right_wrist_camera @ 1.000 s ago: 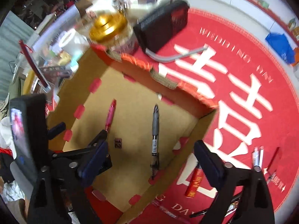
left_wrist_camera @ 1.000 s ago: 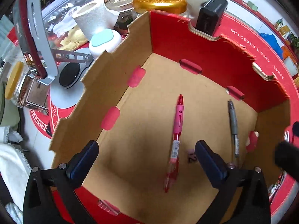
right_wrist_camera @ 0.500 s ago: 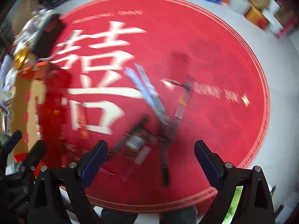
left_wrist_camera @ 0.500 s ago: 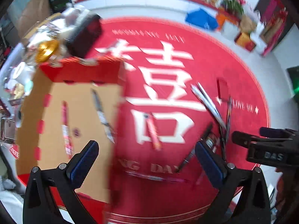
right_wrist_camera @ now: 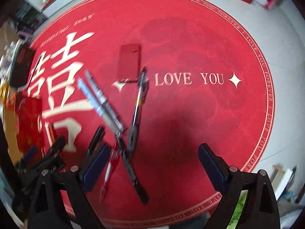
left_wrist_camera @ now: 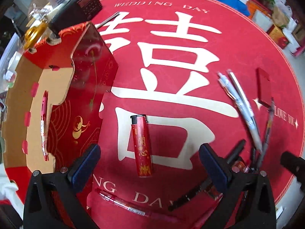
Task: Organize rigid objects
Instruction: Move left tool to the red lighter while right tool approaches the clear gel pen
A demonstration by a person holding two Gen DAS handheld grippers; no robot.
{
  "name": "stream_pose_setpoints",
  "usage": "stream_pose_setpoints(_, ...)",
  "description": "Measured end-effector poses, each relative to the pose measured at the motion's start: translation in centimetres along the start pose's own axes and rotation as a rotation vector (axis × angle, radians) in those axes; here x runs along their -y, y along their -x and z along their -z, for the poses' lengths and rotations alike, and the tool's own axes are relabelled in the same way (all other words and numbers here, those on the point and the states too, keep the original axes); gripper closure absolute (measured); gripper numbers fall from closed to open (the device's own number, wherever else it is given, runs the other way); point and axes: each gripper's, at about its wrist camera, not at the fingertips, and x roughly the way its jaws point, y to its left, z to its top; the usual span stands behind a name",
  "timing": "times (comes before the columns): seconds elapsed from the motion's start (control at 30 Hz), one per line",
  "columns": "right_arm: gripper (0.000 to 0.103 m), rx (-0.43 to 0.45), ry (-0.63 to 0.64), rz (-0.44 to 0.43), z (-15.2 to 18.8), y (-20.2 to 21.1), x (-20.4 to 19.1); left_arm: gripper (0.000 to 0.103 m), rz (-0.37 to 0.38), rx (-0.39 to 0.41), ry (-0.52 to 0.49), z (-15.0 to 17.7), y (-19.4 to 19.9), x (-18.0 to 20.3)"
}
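Observation:
My left gripper (left_wrist_camera: 149,164) is open and empty above a red lighter (left_wrist_camera: 142,145) that lies on the red mat. The red cardboard box (left_wrist_camera: 85,87) stands to its left with a pink pen (left_wrist_camera: 43,122) inside. A red pen (left_wrist_camera: 133,209) lies near the mat's front. My right gripper (right_wrist_camera: 152,164) is open and empty over a pile of crossed pens: two white pens (right_wrist_camera: 101,103), a black pen (right_wrist_camera: 136,114), another black pen (right_wrist_camera: 131,171) and a red pen (right_wrist_camera: 109,169). The white pens also show in the left wrist view (left_wrist_camera: 240,103). A flat red case (right_wrist_camera: 128,64) lies beyond them.
A black case (left_wrist_camera: 80,9), a gold lid (left_wrist_camera: 33,35) and bottles crowd behind the box. Boxes and a blue bag (left_wrist_camera: 231,2) sit on the floor beyond the round mat (right_wrist_camera: 190,38). The left gripper (right_wrist_camera: 43,160) shows at the right wrist view's left edge.
Both grippers have swung right, out of the box and over the mat. The left now hangs over the lighter, the right over the pen pile. Both stayed open.

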Motion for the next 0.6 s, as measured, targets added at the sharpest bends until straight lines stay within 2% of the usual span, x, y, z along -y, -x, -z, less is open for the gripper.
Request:
stream_pose_setpoints(0.17, 0.012, 0.028, -0.047, 0.027, -2.0, -1.7, 0.1, 0.000, -0.035, -0.005, 0.025, -0.1, -1.0, -0.1)
stream_pose_setpoints(0.23, 0.024, 0.014, -0.057, 0.013, -2.4, -2.3, 0.1, 0.000, -0.050, 0.006, 0.014, -0.1, -1.1, 0.1)
stream_pose_setpoints(0.37, 0.039, -0.026, -0.042, -0.008, -2.8, -3.8, -0.9, 0.000, -0.090, 0.012, 0.011, -0.1, -1.6, 0.5)
stream_pose_setpoints(0.4, 0.042, -0.026, -0.035, 0.000, -2.8, -3.9, -1.2, 0.000, -0.097, 0.023, 0.010, 0.0, -1.5, 0.7)
stream_pose_setpoints(0.47, 0.042, -0.023, -0.005, 0.002, -2.6, -4.0, -2.1, 0.000, -0.101, 0.039, 0.012, 0.3, -1.4, 1.0)
stream_pose_setpoints(0.53, 0.047, -0.023, 0.048, 0.036, -2.3, -4.1, -3.3, 0.000, -0.102, 0.050, 0.020, 0.6, -1.5, 1.4)
stream_pose_setpoints(0.6, 0.047, -0.017, 0.127, 0.089, -1.7, -4.3, -4.9, 0.000, -0.094, 0.059, 0.046, 1.1, -1.4, 1.8)
